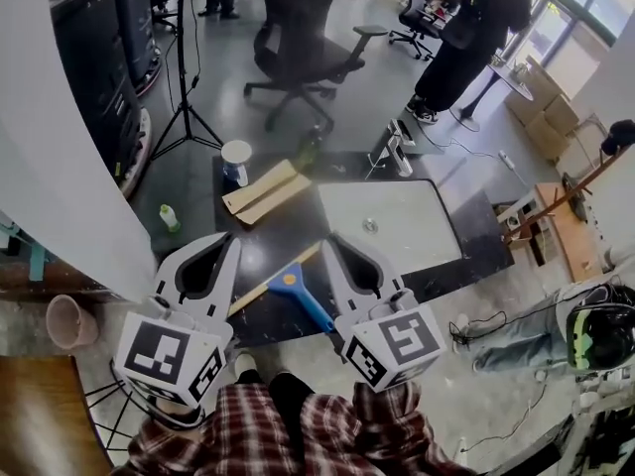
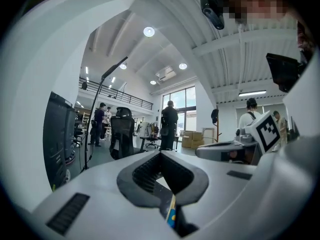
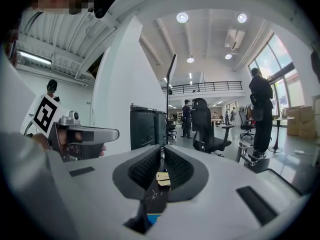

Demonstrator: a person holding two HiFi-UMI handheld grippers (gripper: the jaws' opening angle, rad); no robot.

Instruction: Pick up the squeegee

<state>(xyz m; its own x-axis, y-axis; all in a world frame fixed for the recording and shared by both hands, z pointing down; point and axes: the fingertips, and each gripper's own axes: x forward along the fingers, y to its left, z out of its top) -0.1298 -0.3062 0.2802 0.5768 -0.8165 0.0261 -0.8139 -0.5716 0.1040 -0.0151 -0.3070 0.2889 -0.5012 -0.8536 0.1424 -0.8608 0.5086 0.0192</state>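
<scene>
Jar (image 1: 236, 160), white lid, contents hidden; squeegee (image 1: 301, 297) on dark table (image 1: 273, 228).

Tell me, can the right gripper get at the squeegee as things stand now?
Probably yes. The squeegee lies uncovered on the black table, close to the right gripper, with nothing between them. However, its jaws are shut and must open first.

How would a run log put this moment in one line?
left gripper: shut, empty | right gripper: shut, empty | squeegee: lying on table, not yet held
</scene>
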